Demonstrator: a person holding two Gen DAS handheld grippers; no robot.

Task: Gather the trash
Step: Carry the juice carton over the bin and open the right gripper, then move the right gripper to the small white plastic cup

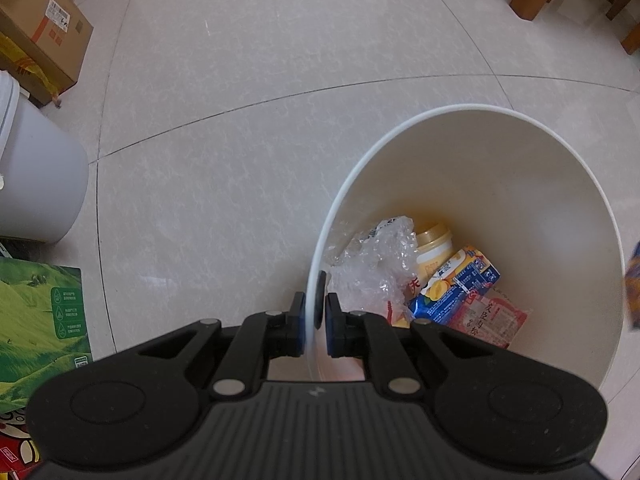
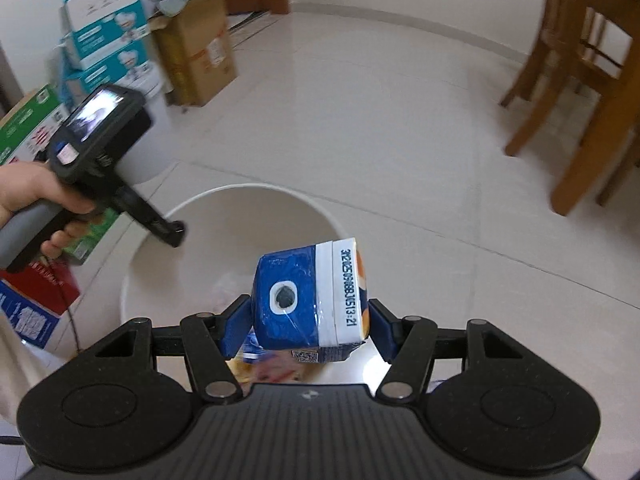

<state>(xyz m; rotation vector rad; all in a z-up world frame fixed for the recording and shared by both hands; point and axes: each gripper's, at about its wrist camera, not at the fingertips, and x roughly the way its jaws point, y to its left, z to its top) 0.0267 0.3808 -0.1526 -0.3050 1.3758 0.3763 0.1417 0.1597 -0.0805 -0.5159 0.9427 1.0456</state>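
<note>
Gripping a blue carton (image 2: pixel 308 300) above the bin (image 2: pixel 256 192), the right tool (image 2: pixel 306 328) risks dropping it outside; left tool (image 1: pixel 314 312) clamps the rim.

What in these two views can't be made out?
- Left wrist: bin bottom, hidden by trash and the left gripper clamped on the rim.
- Left wrist: blurred object cut off at the right edge.
- Right wrist: bin contents, blurred behind the carton held by the right gripper.
</note>
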